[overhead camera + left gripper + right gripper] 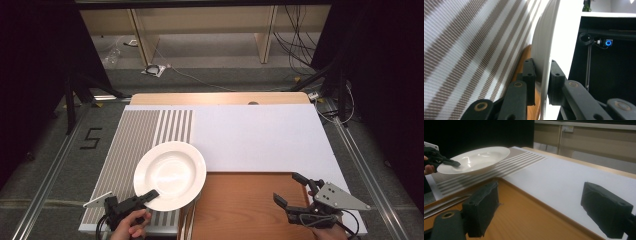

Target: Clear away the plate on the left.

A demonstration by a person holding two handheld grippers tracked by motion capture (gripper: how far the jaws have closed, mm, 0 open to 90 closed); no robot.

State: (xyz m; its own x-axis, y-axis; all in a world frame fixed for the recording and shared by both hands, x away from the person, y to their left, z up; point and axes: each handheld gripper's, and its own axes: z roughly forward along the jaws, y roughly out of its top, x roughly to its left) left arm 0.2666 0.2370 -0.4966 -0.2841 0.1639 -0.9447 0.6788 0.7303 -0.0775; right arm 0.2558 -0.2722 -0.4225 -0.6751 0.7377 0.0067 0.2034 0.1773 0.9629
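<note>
A white round plate (170,174) is held by its near rim, lifted a little over the striped mat (135,135). My left gripper (149,196) is shut on that rim, at the lower left of the high view. In the left gripper view the plate (547,42) stands edge-on, and the gripper (542,80) pinches it from both sides. In the right gripper view the plate (475,160) hangs tilted at far left with the left gripper (450,163) on its edge. My right gripper (292,189) stands open over the wooden tray (240,207), nothing between its pads (482,206).
A white sheet (260,135) covers most of the table, with the striped mat at its left. The wooden tray (524,217) lies at the near edge, its raised rim next to the mat. Shelving and cables stand beyond the table's far edge.
</note>
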